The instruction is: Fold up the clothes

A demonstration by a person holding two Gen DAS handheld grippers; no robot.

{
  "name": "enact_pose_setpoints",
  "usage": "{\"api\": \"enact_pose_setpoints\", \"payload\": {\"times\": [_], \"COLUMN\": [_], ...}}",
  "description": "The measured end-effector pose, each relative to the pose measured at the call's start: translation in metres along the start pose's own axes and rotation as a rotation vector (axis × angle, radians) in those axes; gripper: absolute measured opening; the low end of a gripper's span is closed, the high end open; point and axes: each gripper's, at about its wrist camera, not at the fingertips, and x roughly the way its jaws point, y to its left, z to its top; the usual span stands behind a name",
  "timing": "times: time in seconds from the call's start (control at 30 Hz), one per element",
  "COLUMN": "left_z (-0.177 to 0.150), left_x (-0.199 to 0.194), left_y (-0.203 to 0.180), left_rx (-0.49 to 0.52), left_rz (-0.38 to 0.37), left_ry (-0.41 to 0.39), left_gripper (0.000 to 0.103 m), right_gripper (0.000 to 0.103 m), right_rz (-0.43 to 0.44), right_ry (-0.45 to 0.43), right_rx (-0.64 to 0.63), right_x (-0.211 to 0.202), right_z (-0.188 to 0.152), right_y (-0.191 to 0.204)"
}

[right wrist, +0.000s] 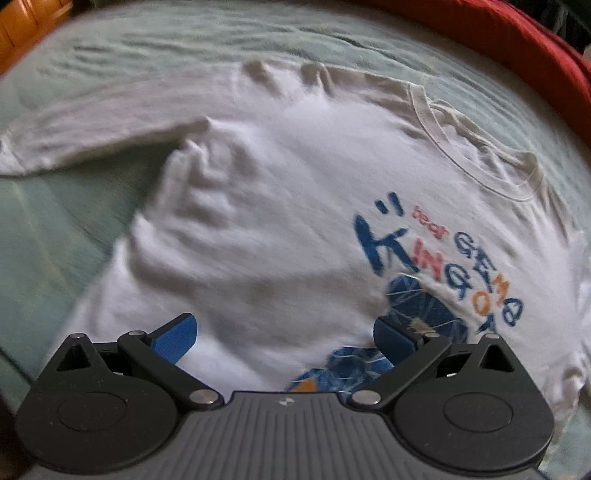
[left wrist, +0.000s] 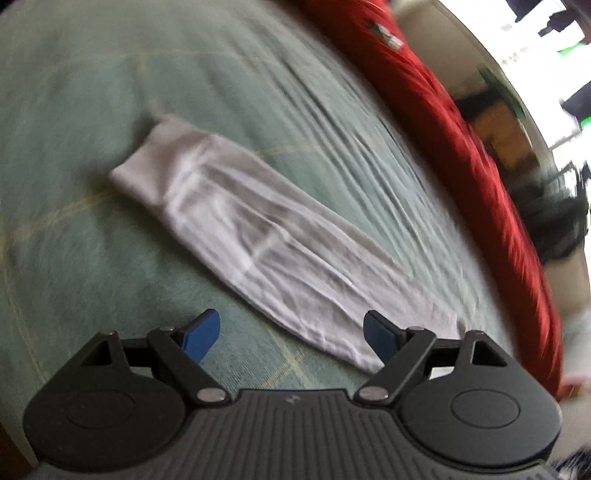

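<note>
A white long-sleeved shirt point(right wrist: 288, 206) lies flat on a pale green bedspread point(right wrist: 55, 236), its blue and orange print point(right wrist: 436, 266) facing up and its neckline at the upper right. One sleeve point(left wrist: 258, 229) stretches out across the bedspread point(left wrist: 74, 147) in the left wrist view, cuff toward the upper left. My left gripper point(left wrist: 291, 338) hovers open above the wide end of that sleeve, with nothing between its blue pads. Over the shirt's body, beside the print, my right gripper point(right wrist: 282, 338) also stands open and holds nothing.
A red blanket point(left wrist: 461, 147) runs along the bed's far side, seen also as a red blanket point(right wrist: 535, 40) at the top right of the right wrist view. Beyond it are blurred room furniture and a bright window point(left wrist: 546, 55). Something orange point(right wrist: 22, 22) sits at the upper left.
</note>
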Motion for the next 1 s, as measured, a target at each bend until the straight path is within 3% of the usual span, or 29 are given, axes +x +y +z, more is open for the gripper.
{"api": "enact_pose_setpoints", "payload": {"times": [0.2, 0.37, 0.57, 0.73, 0.9, 1.0], "left_z": [0.007, 0.013, 0.02, 0.023, 0.006, 0.014], "left_x": [0.01, 0.02, 0.034, 0.045, 0.034, 0.039], "left_y": [0.04, 0.062, 0.059, 0.05, 0.042, 0.039], "left_rx": [-0.279, -0.39, -0.359, -0.287, -0.198, -0.167], "left_rz": [-0.089, -0.174, -0.212, -0.24, -0.254, -0.239], "left_ry": [-0.039, -0.105, -0.18, -0.239, -0.225, -0.221], "left_gripper": [0.084, 0.085, 0.086, 0.095, 0.095, 0.095], "right_gripper": [0.103, 0.103, 0.103, 0.103, 0.103, 0.103], "right_rz": [0.072, 0.103, 0.108, 0.108, 0.13, 0.135], "right_ry": [-0.036, -0.05, -0.054, -0.049, -0.063, -0.053], "right_rx": [-0.007, -0.02, -0.025, -0.029, -0.029, -0.029], "right_x": [-0.01, -0.014, -0.013, -0.007, -0.007, -0.006], "right_z": [0.009, 0.015, 0.022, 0.024, 0.025, 0.023], "right_y": [0.018, 0.03, 0.032, 0.035, 0.041, 0.042]}}
